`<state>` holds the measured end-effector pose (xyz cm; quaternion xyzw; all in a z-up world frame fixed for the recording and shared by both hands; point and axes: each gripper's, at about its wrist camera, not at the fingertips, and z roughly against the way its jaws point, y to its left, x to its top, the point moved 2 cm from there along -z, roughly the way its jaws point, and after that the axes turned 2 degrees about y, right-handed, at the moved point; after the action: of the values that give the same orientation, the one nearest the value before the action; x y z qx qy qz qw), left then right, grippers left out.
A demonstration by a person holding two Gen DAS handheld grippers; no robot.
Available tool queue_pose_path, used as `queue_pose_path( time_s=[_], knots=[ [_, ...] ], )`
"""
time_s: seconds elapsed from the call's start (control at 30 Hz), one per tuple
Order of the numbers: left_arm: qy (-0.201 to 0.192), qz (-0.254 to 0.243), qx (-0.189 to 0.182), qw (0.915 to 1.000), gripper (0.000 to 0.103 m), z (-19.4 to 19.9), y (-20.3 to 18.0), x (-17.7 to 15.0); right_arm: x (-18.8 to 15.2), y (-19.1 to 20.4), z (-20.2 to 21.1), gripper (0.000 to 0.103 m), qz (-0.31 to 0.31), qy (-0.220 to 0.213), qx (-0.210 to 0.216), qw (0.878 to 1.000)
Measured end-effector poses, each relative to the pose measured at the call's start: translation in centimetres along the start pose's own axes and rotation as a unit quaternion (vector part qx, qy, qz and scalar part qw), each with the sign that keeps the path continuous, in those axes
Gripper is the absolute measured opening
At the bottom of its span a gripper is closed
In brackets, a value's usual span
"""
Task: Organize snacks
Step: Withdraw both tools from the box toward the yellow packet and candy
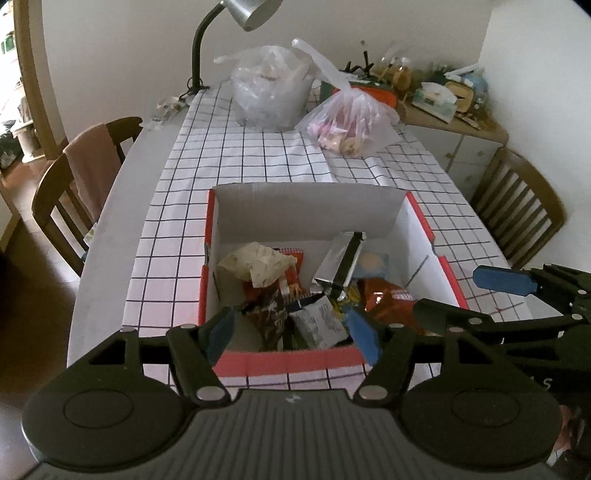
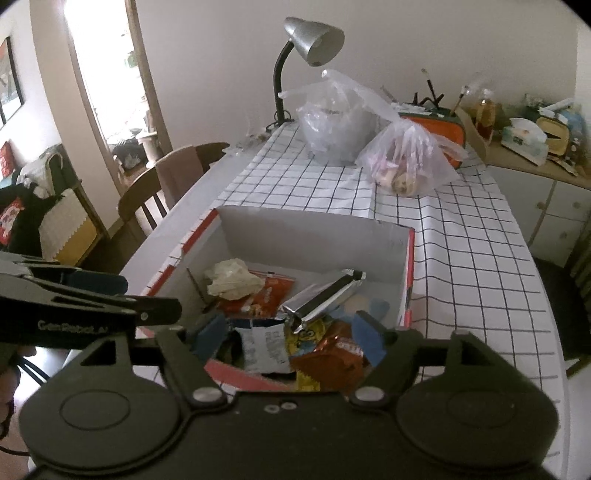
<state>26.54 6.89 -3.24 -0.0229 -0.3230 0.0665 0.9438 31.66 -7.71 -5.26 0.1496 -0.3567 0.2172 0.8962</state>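
A red-edged white cardboard box (image 1: pixel 306 206) stands on the checked tablecloth; it also shows in the right wrist view (image 2: pixel 317 236). Several snack packets lie inside: a silver foil pack (image 1: pixel 341 258) (image 2: pixel 321 299), a crumpled cream bag (image 1: pixel 258 262) (image 2: pixel 232 282), an orange packet (image 1: pixel 388 299) (image 2: pixel 332 354), a white packet (image 1: pixel 319 325) (image 2: pixel 264 349). My left gripper (image 1: pixel 293 334) is open and empty over the box's near edge. My right gripper (image 2: pixel 288 338) is open and empty over the near edge too. The right gripper's fingers (image 1: pixel 502 280) show at the left view's right side.
A clear plastic bag of snacks (image 1: pixel 351 125) (image 2: pixel 406 166) and a bagged grey container (image 1: pixel 271 92) (image 2: pixel 336 129) sit at the table's far end. A desk lamp (image 1: pixel 229 22) (image 2: pixel 310 40) stands behind. Chairs flank the table (image 1: pixel 85 184) (image 1: pixel 517 218). A cluttered sideboard (image 2: pixel 528 136) is right.
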Motion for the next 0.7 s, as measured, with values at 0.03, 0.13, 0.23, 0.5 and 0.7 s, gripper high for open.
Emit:
queue_pose_path(
  time_s=[0.03, 0.13, 0.23, 0.5, 0.7],
  knots=[
    [-0.003, -0.002, -0.001, 1.0, 0.07, 0.5, 0.1, -0.3, -0.2, 0.3, 0.4, 0.08, -0.002, -0.002, -0.001, 1.0],
    [-0.006, -0.008, -0.008, 0.9999, 0.071, 1.6, 0.3, -1.1, -1.0, 1.2, 1.6, 0.083, -0.009, -0.009, -0.006, 1.0],
    [-0.011, -0.014, -0.012, 0.9998, 0.074, 2.8, 0.5, -2.2, -1.8, 2.0, 2.8, 0.086, -0.018, -0.016, -0.009, 1.0],
    [-0.021, -0.025, -0.036, 0.9988, 0.082, 5.4, 1.0, -5.0, -4.4, 3.7, 5.7, 0.094, -0.035, -0.031, -0.015, 0.999],
    [-0.025, -0.031, -0.058, 0.9975, 0.087, 6.3, 0.9, -6.7, -6.8, 4.0, 7.8, 0.101, -0.043, -0.04, -0.023, 0.998]
  ],
)
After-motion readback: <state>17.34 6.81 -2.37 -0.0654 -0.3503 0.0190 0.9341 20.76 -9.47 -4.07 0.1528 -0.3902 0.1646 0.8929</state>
